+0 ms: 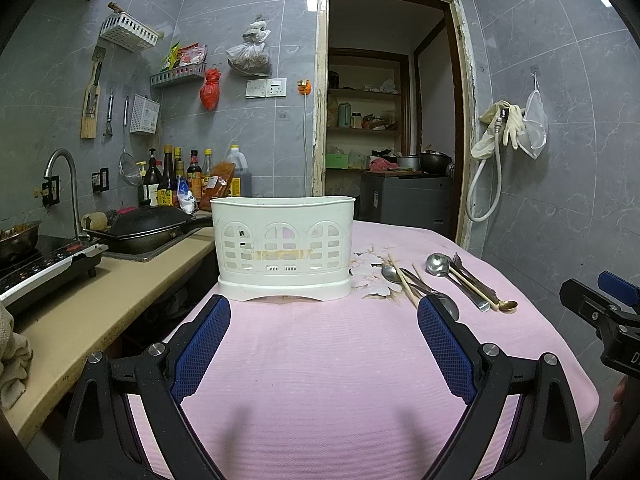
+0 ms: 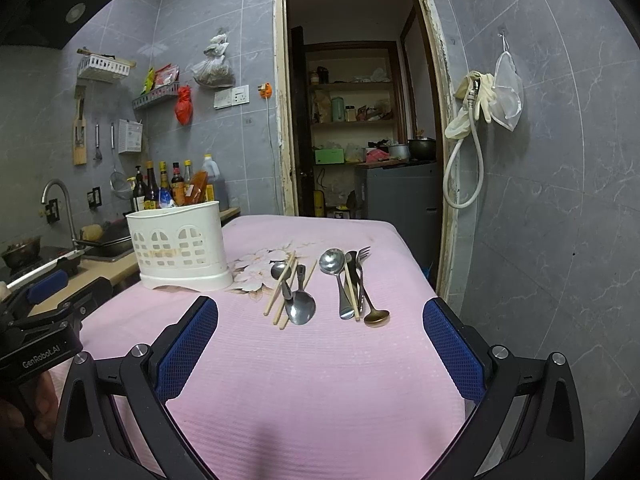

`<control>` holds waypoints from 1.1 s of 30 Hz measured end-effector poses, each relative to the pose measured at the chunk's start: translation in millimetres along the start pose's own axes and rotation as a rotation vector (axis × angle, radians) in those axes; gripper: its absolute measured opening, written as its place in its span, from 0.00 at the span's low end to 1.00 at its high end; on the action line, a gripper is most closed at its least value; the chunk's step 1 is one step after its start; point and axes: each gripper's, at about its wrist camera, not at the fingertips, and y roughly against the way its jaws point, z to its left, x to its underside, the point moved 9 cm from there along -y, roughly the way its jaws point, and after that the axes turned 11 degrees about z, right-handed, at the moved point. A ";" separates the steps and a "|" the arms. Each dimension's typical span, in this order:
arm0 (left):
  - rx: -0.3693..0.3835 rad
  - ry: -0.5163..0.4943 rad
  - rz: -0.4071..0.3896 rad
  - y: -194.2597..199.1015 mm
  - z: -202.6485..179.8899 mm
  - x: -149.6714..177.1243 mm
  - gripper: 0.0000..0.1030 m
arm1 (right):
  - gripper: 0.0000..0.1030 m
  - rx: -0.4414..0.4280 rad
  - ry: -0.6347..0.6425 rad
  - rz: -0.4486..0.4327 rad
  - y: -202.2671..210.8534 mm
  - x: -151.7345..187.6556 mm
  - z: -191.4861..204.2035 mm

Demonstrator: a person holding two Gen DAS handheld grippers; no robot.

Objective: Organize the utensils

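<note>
Worktop (image 2: 320,360) w/ pink cloth. White holder (image 2: 180,244) stands upright at far left, dead ahead of left hand-held gripper (image 1: 324,316): released, empty. Utensils (image 2: 320,284) lie flat in two clusters, right of holder, long axes running roughly away from camera. Right hand-held gripper (image 2: 320,320) nearer, clusters just ahead; released, empty. Likely first pick.

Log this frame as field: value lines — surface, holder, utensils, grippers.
surface: pink tablecloth
holder: white utensil caddy, upright, back left; contents hidden
utensils: loose, right of caddy; chopsticks lying with spoons, ladle, fork, gold spoon
left gripper: open, holds nothing, facing caddy
right gripper: open, holds nothing, facing utensils
</note>
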 end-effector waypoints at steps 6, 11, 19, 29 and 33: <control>0.001 0.002 0.000 0.0 0.5 0.0 0.89 | 1.00 0.001 0.000 -0.001 0.3 0.2 0.2; 0.001 0.001 0.001 -2.2 5.2 5.2 0.89 | 1.00 -0.001 0.000 -0.002 0.4 -0.5 0.9; 0.002 0.003 0.001 -2.1 5.2 4.9 0.89 | 1.00 0.000 0.002 -0.002 0.6 -1.7 2.1; 0.002 0.003 0.001 -2.1 5.1 4.6 0.89 | 1.00 -0.001 0.003 -0.001 1.1 -0.4 3.3; 0.000 0.003 0.000 -2.3 5.7 5.3 0.89 | 1.00 -0.001 0.002 -0.002 1.2 -0.3 3.3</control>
